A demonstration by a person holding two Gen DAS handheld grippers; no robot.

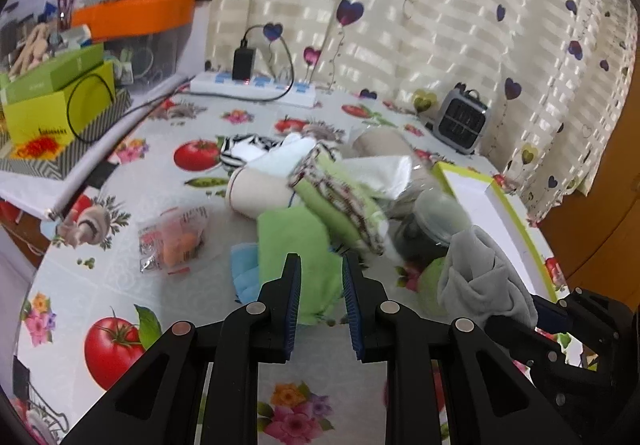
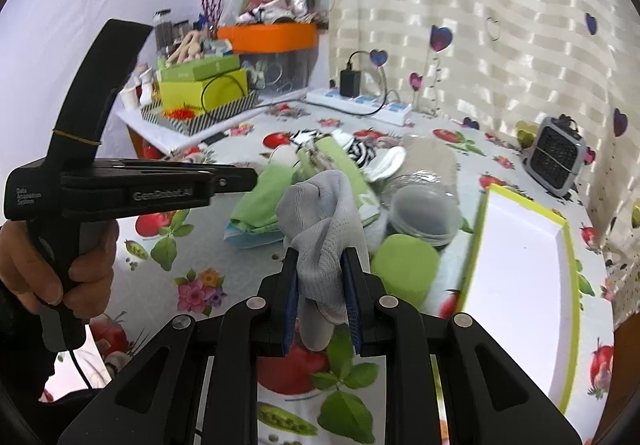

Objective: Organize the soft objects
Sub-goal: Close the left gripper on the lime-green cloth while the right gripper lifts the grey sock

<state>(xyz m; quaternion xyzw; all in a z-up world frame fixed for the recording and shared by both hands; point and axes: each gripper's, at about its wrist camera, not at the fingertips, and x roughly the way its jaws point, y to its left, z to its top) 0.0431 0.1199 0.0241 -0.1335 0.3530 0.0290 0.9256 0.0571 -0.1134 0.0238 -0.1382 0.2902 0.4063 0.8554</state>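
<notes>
The right gripper point(image 2: 320, 277) has its two fingers pressed on a grey glove point(image 2: 320, 213), which hangs bunched between the blue pads, lifted above the table point(image 2: 224, 265). Just right of the glove lies a green lid point(image 2: 404, 265), and farther right stands the white tray with green rim point(image 2: 520, 265). Behind the glove is the pile of soft cloths point(image 2: 272, 201), green and blue, and a clear jar point(image 2: 428, 205) on its side.

The left gripper point(image 1: 320, 277) is partly open and holds nothing; its fingers point at a green cloth point(image 1: 292, 245) lying on a blue cloth point(image 1: 244, 269). The grey glove point(image 1: 480, 273) is to the right of this green cloth. To the left of the green cloth lies a small plastic packet point(image 1: 172, 241) on the flowered tablecloth.
</notes>
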